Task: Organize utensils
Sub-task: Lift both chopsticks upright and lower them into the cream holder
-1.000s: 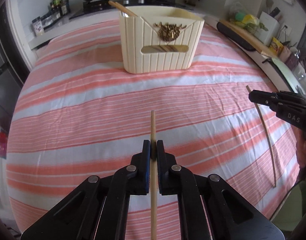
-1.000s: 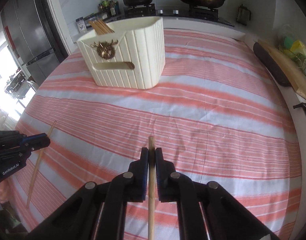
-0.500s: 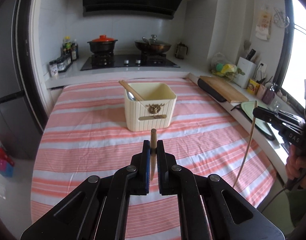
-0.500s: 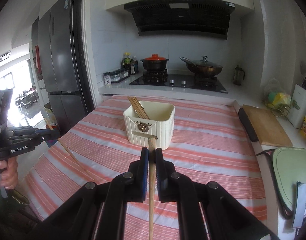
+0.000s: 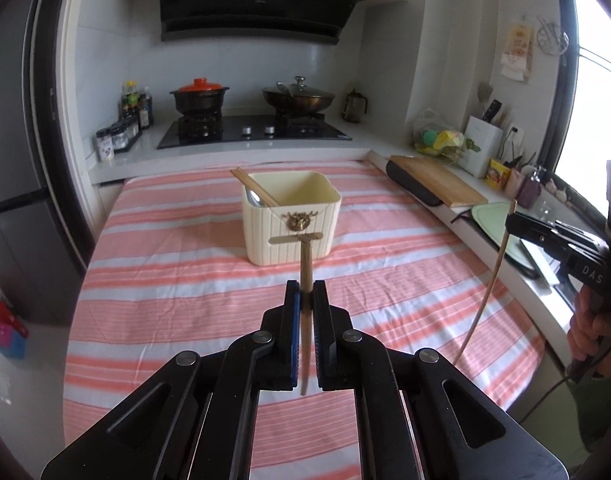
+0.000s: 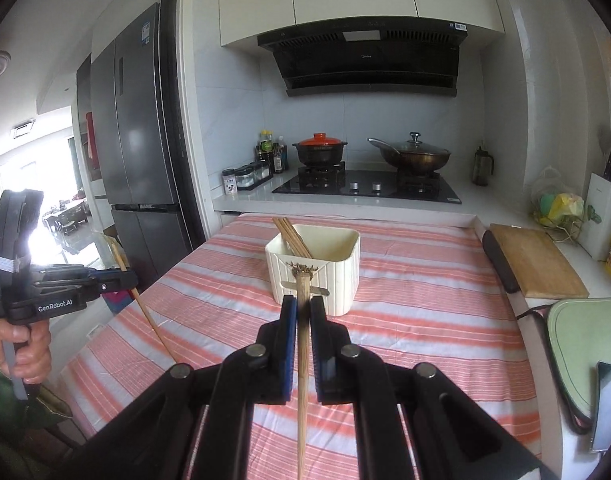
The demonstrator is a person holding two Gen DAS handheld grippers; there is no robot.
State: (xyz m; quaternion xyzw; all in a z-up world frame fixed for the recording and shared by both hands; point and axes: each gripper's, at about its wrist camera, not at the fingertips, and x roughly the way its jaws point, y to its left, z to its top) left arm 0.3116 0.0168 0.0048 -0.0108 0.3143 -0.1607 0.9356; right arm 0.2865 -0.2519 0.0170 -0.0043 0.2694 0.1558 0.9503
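Observation:
My left gripper (image 5: 305, 293) is shut on a wooden chopstick (image 5: 305, 258), held above the striped cloth and pointing toward the cream utensil holder (image 5: 291, 224). That holder has several chopsticks (image 5: 252, 186) and a spoon (image 5: 254, 199) in its left corner. At the right edge my right gripper (image 5: 512, 222) grips another chopstick (image 5: 485, 292) that hangs down slanted. In the right wrist view my right gripper (image 6: 302, 309) is shut on its chopstick (image 6: 303, 292), in line with the holder (image 6: 339, 276). My left gripper (image 6: 130, 280) and its chopstick (image 6: 149, 316) show at the left.
The table wears a pink-and-white striped cloth (image 5: 185, 264). Behind it a hob carries a red-lidded pot (image 5: 199, 94) and a wok (image 5: 297, 96). A wooden cutting board (image 6: 535, 260) and a green board (image 6: 585, 344) lie on the right counter. A fridge (image 6: 141, 152) stands at the left.
Both grippers lifted their chopsticks off the cloth and tilted upward, so the kitchen wall came into view. Over the last half second they stayed nearly still.

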